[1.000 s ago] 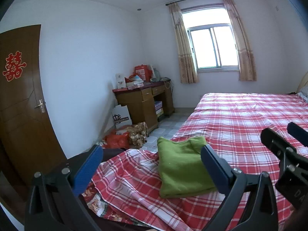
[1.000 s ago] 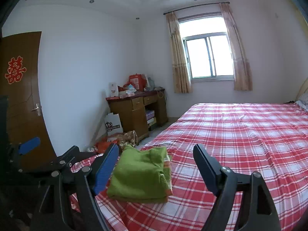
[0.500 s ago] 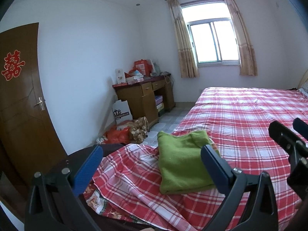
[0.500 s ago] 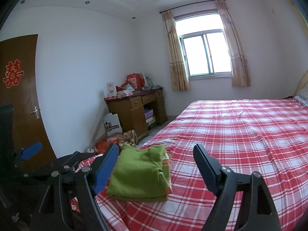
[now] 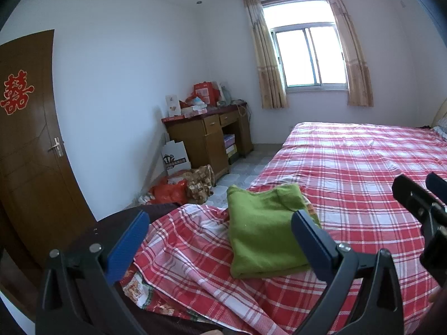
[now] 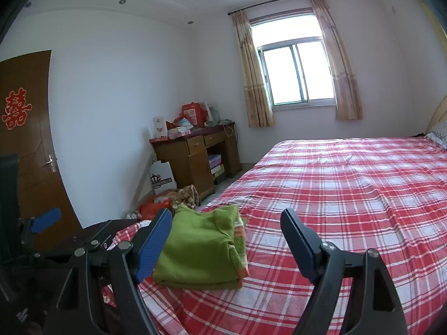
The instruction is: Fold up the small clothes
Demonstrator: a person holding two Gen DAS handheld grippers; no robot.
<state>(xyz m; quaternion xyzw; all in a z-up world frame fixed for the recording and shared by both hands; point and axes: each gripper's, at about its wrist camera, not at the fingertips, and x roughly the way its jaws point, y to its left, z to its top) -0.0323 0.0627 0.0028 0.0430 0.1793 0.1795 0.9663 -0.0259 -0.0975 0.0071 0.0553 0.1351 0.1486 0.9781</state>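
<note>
- Jaws of both grippers stand wide apart and empty: left gripper (image 5: 220,240), right gripper (image 6: 226,237).
- Folded green garment (image 6: 201,248) lies on the bed (image 6: 349,195), near-left corner.
- Folding looks finished; next, fetch another piece.

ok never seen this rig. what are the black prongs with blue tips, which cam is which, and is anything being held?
No robot here: a person holds a two-finger claw in each hand, each carrying a fisheye camera looking along its fingers. The prongs are those fingers. In the left wrist view you see the left claw, with the right claw's tips at the right edge. In the right wrist view you see the right claw. Both are open and hold nothing. On the red plaid bedsheet lies a folded green garment, near the bed's corner. Behind it stand a wooden desk and a door.
</note>
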